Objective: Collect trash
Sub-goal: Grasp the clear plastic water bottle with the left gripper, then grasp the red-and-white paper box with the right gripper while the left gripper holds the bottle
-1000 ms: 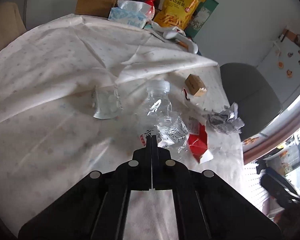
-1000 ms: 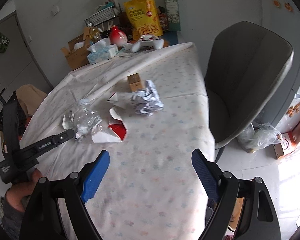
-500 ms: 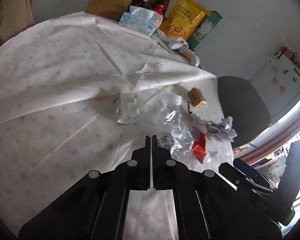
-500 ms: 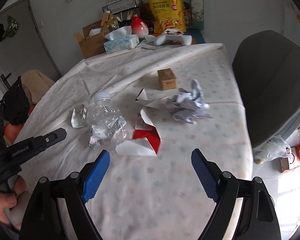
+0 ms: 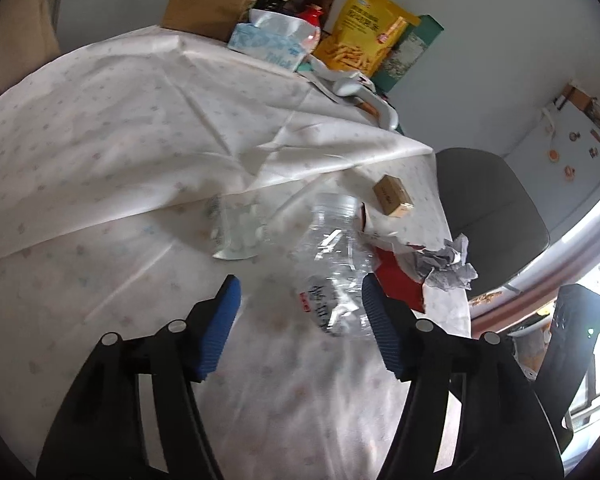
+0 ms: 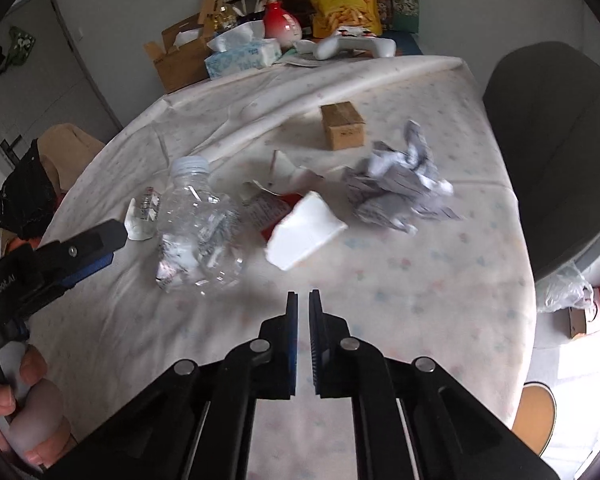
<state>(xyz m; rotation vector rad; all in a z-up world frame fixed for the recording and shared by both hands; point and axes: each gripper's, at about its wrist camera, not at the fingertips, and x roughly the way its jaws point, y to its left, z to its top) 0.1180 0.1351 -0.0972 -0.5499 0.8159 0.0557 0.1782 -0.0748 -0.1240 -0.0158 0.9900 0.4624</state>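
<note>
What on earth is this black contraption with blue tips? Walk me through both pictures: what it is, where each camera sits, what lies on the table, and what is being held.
There is no robot here. A person holds a hand-squeezed two-finger gripper in each hand, and a fisheye camera on each one looks forward along its fingers.

The left wrist view shows the left gripper, whose jaws have just been opening and stand apart, empty, above the table near the crushed plastic bottle. The right wrist view shows the right gripper, whose jaws have just been closing to a narrow slit, on nothing.

On the white tablecloth lies the trash: the bottle, a small clear wrapper, a torn red and white carton, crumpled paper and a small cardboard box. Nothing is held yet.
</note>
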